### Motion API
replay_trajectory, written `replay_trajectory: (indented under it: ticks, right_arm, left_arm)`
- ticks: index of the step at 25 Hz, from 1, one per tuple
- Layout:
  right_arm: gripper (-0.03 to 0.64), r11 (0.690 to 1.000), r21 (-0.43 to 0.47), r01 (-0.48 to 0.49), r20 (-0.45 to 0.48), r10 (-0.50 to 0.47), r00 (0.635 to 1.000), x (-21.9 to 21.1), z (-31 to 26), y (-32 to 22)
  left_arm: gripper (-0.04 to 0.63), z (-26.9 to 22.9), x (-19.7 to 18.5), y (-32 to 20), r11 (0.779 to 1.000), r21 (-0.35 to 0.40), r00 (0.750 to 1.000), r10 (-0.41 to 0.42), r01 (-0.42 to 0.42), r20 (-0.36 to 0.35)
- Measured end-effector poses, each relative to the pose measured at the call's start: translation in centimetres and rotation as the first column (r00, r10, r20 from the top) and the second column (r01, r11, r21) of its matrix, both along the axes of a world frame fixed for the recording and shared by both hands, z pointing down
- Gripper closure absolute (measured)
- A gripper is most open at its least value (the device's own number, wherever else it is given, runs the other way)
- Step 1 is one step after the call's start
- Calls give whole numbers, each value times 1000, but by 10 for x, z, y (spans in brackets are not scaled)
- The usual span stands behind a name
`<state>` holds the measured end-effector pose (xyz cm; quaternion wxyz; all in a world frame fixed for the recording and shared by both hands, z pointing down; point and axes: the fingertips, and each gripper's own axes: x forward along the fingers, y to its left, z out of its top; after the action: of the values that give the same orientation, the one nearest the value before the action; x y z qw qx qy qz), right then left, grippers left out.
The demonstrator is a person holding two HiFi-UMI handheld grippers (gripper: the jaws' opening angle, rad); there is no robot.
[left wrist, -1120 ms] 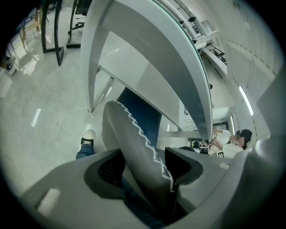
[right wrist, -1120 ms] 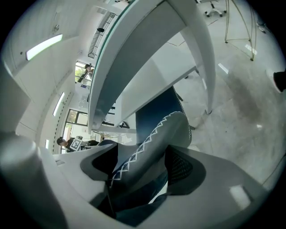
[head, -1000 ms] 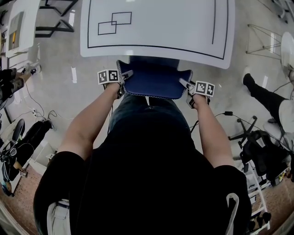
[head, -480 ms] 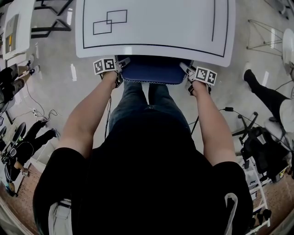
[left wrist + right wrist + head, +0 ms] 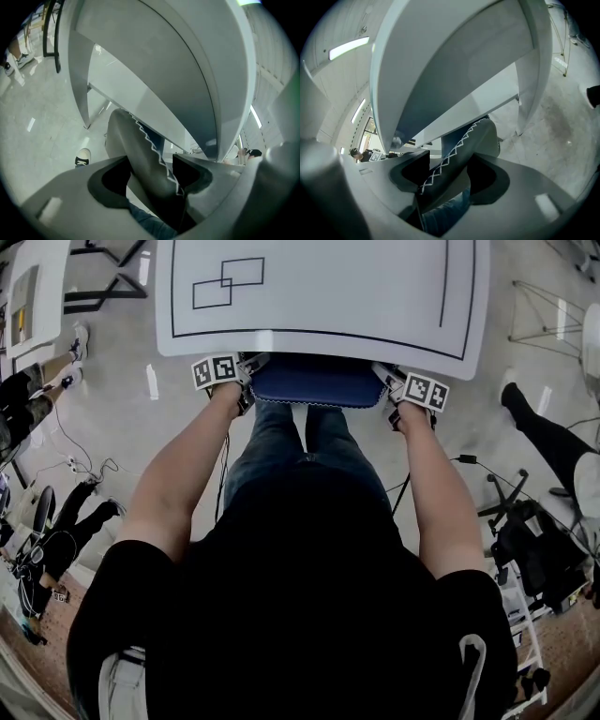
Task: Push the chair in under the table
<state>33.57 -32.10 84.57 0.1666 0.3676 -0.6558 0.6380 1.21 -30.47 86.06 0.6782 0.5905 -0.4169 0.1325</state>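
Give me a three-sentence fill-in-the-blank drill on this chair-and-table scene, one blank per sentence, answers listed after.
1. The left gripper and the right gripper each clamp one side of the ____ chair.
2. Most of the chair lies tucked under the ____ table.
3. The two overlapping black outlines drawn on the table are shaped as ____.

Missing words: blue; white; rectangles
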Motion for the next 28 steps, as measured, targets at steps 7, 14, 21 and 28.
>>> replay_trajectory:
  ticks: [7, 14, 21, 28]
  right_arm:
    - [344, 1000, 15, -13, -8, 13, 1000, 4, -1, -9]
    - [344, 1000, 14, -10, -14, 10, 1000, 2, -1, -10]
    - [344, 1000, 15, -28, -36, 28, 999, 4, 0, -13]
    - [321, 1000, -11, -10, -58, 10, 998, 6, 5, -12]
  left_arm:
    - [318, -1, 5, -2, 1000, 6, 1000, 3, -3, -4]
    - [318, 0, 3, -3, 1000, 5, 1000, -2, 2, -3]
    - [314, -1, 5, -6, 1000, 5, 1000, -8, 8, -8]
    - [301, 4, 0, -5, 999, -21, 999, -40, 40, 4]
